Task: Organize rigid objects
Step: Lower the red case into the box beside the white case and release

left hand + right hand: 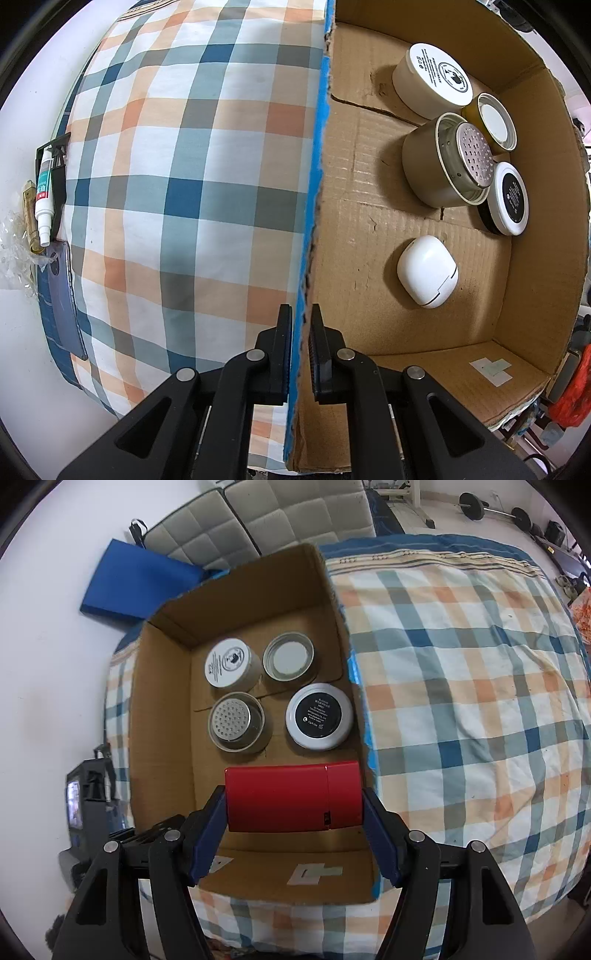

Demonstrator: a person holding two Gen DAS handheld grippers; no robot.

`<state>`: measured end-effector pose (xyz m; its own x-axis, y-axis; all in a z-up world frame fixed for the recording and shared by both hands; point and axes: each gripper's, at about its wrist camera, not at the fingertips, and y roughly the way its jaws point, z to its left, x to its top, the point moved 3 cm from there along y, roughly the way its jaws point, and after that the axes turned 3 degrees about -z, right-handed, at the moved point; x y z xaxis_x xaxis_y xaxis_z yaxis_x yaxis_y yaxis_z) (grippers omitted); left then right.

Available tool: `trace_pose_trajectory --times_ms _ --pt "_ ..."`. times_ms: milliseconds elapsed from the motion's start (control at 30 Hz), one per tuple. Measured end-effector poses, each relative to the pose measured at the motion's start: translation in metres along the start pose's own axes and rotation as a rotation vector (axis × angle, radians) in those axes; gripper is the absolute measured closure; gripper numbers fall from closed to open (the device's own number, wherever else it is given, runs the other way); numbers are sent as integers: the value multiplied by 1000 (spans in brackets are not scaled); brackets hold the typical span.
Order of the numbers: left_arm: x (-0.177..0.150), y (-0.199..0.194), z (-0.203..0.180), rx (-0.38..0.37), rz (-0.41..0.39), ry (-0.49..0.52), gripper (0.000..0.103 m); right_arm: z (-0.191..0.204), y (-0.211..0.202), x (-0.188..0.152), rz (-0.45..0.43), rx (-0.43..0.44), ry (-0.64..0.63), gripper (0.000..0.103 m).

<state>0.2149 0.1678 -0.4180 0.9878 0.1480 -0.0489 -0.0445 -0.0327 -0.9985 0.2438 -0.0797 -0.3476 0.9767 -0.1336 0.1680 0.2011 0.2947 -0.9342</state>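
A cardboard box (162, 701) lies open on the checked bed. In it stand a white jar (226, 661), an upturned lid (289, 656), a jar with a perforated metal top (232, 719) and a black-topped jar (318, 715). My right gripper (293, 805) is shut on a red box (291, 797), held flat above the box's near end. My left gripper (300, 325) is shut on the blue-taped box wall (314, 184). The left wrist view also shows a white rounded case (426, 271) on the box floor.
The checked bedcover (461, 683) spreads to the right of the box. A blue mat (136, 579) and padded headboard (277, 513) lie beyond. A white spray bottle (43, 195) and crumpled plastic (14, 251) lie at the bed's edge.
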Motion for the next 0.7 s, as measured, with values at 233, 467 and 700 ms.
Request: trace_pose_trajectory --times_ms 233,467,700 --pt "1 0 0 -4 2 0 97 11 42 1 61 -39 -15 31" --pt "1 0 0 -6 3 -1 97 22 69 -2 98 -84 -48 31" --pt "1 1 0 -10 4 -3 97 27 93 -6 133 -133 -80 31"
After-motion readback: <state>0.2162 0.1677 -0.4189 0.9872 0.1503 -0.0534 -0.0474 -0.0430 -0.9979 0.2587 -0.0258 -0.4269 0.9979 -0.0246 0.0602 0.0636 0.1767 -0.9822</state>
